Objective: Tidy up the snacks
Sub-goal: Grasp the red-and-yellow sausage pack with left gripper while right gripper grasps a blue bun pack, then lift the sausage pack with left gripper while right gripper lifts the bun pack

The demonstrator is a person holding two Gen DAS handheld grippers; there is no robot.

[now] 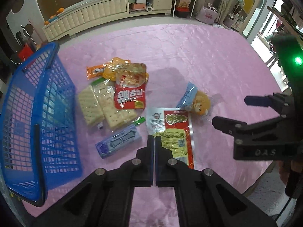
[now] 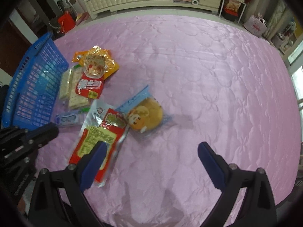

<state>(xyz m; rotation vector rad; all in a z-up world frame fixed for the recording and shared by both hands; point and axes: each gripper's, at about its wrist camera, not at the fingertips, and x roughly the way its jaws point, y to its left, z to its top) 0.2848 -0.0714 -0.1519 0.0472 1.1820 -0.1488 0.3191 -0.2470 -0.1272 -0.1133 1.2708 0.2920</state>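
Snack packets lie on the pink tablecloth (image 1: 189,56). They are a cracker pack (image 1: 106,106), a red pouch (image 1: 130,96), orange wrappers (image 1: 113,70), a purple gum pack (image 1: 118,141), a long red and silver packet (image 1: 170,130) and a bun in a blue wrapper (image 1: 197,102). My left gripper (image 1: 153,139) is shut with nothing in it, hanging over the near end of the red and silver packet. My right gripper (image 2: 153,145) stands open and holds nothing, just short of the bun (image 2: 149,113). Its left finger overlaps the red and silver packet (image 2: 102,132) in the picture.
A blue mesh basket (image 1: 56,94) stands tilted at the left, beside the cracker pack. The table's rounded edge runs close on the near right (image 1: 265,172). A long cream cabinet (image 1: 106,11) lines the far wall, across a strip of floor.
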